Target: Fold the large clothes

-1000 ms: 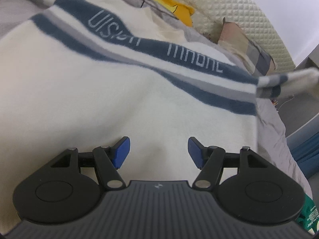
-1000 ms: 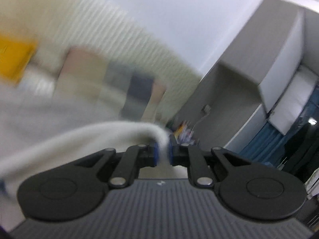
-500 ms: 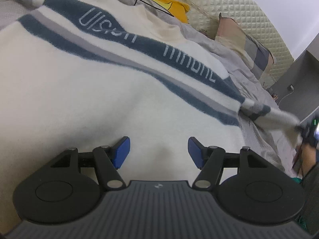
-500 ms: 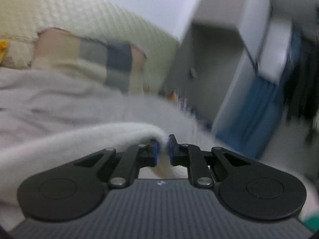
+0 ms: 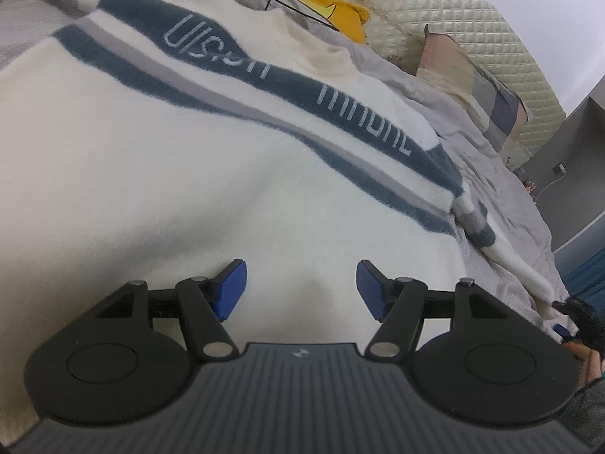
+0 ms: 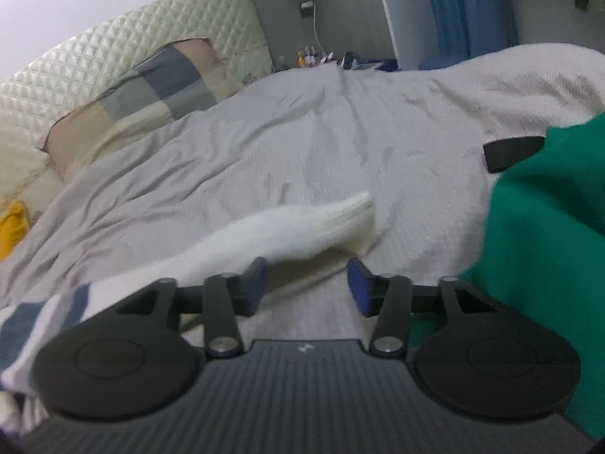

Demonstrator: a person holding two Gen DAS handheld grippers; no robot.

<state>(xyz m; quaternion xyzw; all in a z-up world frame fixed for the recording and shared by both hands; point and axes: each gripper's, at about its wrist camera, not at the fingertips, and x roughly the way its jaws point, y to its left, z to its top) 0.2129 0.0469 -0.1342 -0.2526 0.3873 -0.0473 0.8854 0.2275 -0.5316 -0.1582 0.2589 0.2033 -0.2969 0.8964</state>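
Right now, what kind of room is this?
Most likely a bedroom. A cream sweater is spread out on a bed with a grey cover, a checked pillow leans on a quilted headboard, and blue curtains hang nearby.

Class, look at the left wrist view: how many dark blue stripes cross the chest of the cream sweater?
2 on the sweater: an upper wide blue stripe carrying pale lettering, and a lower blue stripe beneath the grey band. More striping shows on the sleeves.

The left gripper (image 5: 301, 285) sits low in the middle of its frame, jaws wide apart and empty. The right gripper (image 6: 307, 287) has just been opening its jaws, and nothing is between them.
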